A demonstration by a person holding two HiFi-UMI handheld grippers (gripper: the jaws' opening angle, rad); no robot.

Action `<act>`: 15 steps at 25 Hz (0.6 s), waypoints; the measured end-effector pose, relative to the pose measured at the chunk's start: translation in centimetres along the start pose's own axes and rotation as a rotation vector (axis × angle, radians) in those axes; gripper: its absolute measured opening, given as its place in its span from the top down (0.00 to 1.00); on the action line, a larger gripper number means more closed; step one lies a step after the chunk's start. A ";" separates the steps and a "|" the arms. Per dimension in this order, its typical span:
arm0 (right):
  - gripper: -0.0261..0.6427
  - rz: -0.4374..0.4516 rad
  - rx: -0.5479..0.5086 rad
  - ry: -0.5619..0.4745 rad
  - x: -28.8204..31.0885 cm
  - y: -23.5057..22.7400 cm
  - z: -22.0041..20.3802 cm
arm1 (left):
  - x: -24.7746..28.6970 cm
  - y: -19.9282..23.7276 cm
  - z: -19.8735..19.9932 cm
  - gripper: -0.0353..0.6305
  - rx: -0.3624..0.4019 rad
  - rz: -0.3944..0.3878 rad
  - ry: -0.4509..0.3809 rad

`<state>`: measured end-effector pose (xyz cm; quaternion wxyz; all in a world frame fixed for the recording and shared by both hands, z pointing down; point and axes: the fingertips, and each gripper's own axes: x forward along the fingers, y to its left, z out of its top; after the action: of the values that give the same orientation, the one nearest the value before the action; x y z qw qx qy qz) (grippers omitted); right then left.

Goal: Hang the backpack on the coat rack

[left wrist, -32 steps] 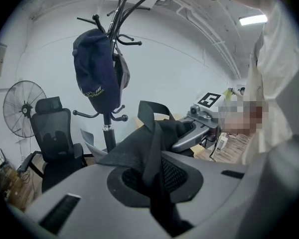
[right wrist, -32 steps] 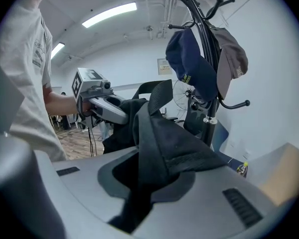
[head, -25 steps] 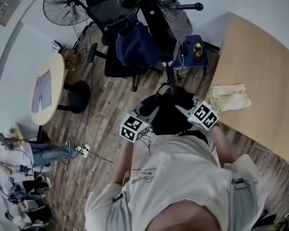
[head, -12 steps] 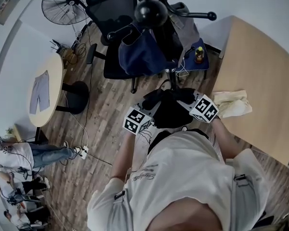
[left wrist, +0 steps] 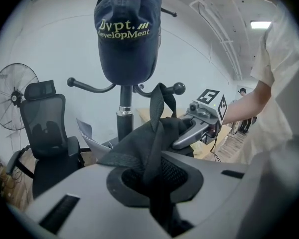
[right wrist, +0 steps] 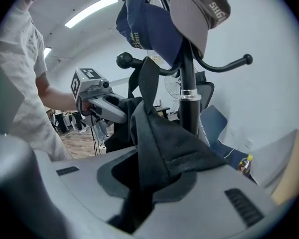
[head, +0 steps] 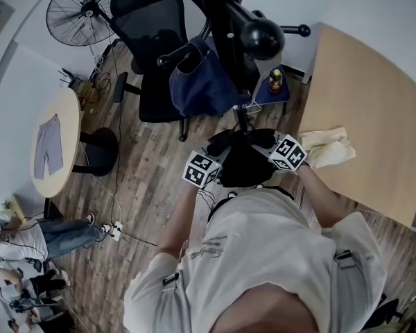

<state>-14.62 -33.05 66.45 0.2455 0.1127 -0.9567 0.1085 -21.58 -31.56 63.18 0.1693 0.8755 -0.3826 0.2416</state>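
Observation:
The black backpack (head: 241,164) hangs between both grippers in front of the person, close to the black coat rack (head: 225,19). My left gripper (head: 218,149) is shut on backpack fabric and strap (left wrist: 154,138). On the other side, my right gripper (head: 265,141) grips the backpack (right wrist: 159,138); its jaws are opening slightly with fabric still pinched between them. The top loop (left wrist: 162,96) stands up near a rack hook knob (left wrist: 178,88). A navy cap (left wrist: 128,31) and a grey cap (right wrist: 199,9) hang on the rack. Each gripper sees the other: the right gripper (left wrist: 199,126), the left gripper (right wrist: 107,106).
A black office chair (head: 156,40) and a fan (head: 76,9) stand behind the rack. A wooden table (head: 374,109) with a crumpled cloth (head: 329,144) is at the right. A blue stool with a bottle (head: 274,82) sits by the rack's base. A round table (head: 52,137) stands at the left.
Both grippers have sunk with the backpack and come nearer the rack's pole. The rack's knob now looms larger in the head view. Both grips have held.

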 end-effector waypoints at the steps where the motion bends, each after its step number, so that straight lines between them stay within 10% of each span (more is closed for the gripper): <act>1: 0.88 -0.007 0.004 0.003 0.1 -0.3 -0.2 | 0.3 0.1 -0.1 0.88 -0.003 -0.003 0.006; 15: 0.84 -0.048 0.006 0.019 2.2 -3.0 -0.7 | 2.2 2.5 -0.5 0.87 -0.018 -0.019 0.060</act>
<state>-15.35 -36.06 68.57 0.2569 0.1353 -0.9509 0.1068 -22.31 -34.24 65.13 0.1910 0.8699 -0.3712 0.2627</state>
